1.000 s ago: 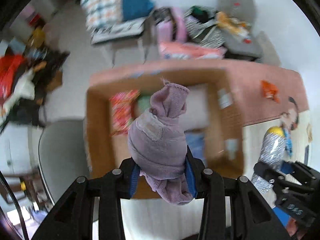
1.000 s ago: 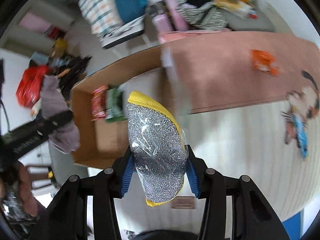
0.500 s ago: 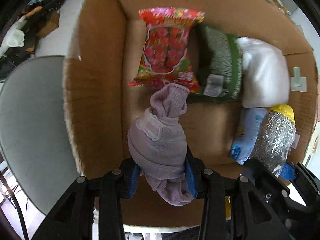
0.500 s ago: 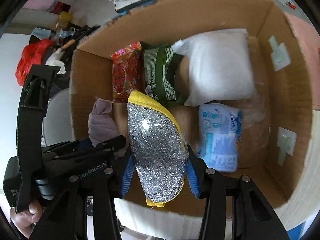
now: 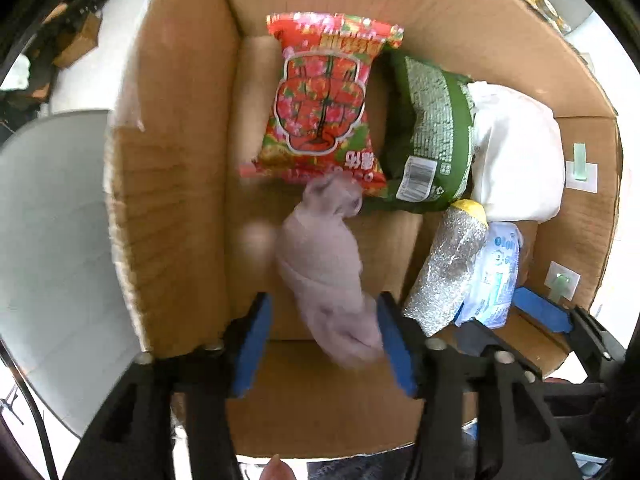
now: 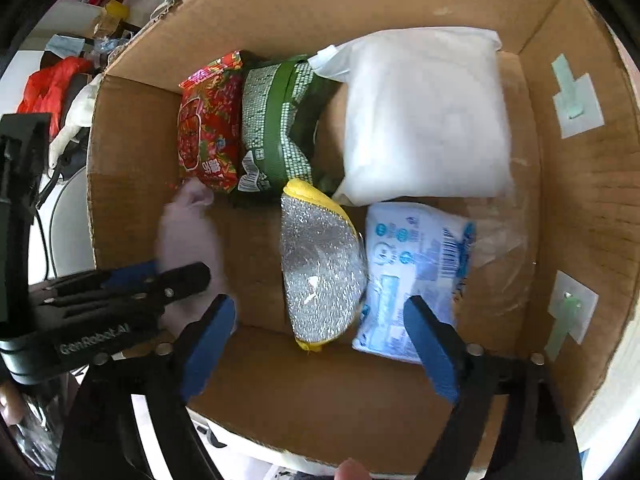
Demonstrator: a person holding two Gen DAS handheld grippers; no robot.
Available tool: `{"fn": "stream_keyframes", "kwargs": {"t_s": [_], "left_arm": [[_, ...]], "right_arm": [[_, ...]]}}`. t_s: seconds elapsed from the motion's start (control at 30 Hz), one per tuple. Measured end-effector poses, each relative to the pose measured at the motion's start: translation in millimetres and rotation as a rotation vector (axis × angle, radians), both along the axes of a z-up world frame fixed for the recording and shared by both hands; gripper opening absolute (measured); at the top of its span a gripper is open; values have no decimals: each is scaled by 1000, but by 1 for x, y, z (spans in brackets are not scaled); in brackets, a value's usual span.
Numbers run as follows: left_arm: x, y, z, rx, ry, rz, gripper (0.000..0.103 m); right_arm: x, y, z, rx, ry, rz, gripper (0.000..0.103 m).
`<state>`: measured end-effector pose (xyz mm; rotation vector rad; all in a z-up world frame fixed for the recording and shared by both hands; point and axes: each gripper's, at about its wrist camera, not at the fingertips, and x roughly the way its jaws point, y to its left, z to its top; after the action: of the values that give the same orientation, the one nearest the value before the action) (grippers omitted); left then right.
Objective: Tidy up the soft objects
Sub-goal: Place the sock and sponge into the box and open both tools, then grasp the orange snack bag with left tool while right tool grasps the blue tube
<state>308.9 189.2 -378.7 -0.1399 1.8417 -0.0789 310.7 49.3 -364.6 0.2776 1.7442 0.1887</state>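
Left wrist: sock [image 5: 324, 264] between spread left gripper [image 5: 324, 340].

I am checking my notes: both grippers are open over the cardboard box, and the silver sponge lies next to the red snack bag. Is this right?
Not quite. In the right wrist view the silver sponge lies next to the blue-white pack; the red snack bag is farther back. Both the left gripper and the right gripper are open over the cardboard box.

The left gripper [image 5: 324, 332] stood with its jaws spread wide at the frame's bottom, the blurred mauve cloth bundle [image 5: 326, 268] loose between them inside the cardboard box [image 5: 176, 200]. At center right lay a silver sponge [image 5: 448, 268], under 2 snack bags [image 5: 324, 100].
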Motion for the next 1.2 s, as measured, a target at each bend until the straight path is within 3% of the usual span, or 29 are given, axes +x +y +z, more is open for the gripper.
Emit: {"fn": "stream_keyframes", "kwargs": {"t_s": [0.1, 0.43, 0.53, 0.63, 0.7, 0.8, 1.2], "left_arm": [[1, -2, 8, 17, -18, -13, 70], [-33, -15, 57, 26, -110, -4, 71], [-46, -17, 74, 45, -172, -2, 71], [-55, -14, 96, 64, -238, 4, 71], [-61, -13, 105, 64, -281, 4, 71], [-72, -17, 124, 83, -350, 7, 95], [-121, -28, 182, 121, -538, 58, 100]], "right_arm": [[0, -10, 4, -20, -3, 3, 91], [-15, -14, 32, -77, -54, 30, 92], [-23, -18, 45, -119, -86, 46, 103], [-34, -26, 59, -164, -134, 56, 103], [-47, -24, 74, -172, -160, 51, 103], [-60, -27, 97, -202, -217, 48, 103], [-107, -41, 183, -239, -411, 50, 103]]}}
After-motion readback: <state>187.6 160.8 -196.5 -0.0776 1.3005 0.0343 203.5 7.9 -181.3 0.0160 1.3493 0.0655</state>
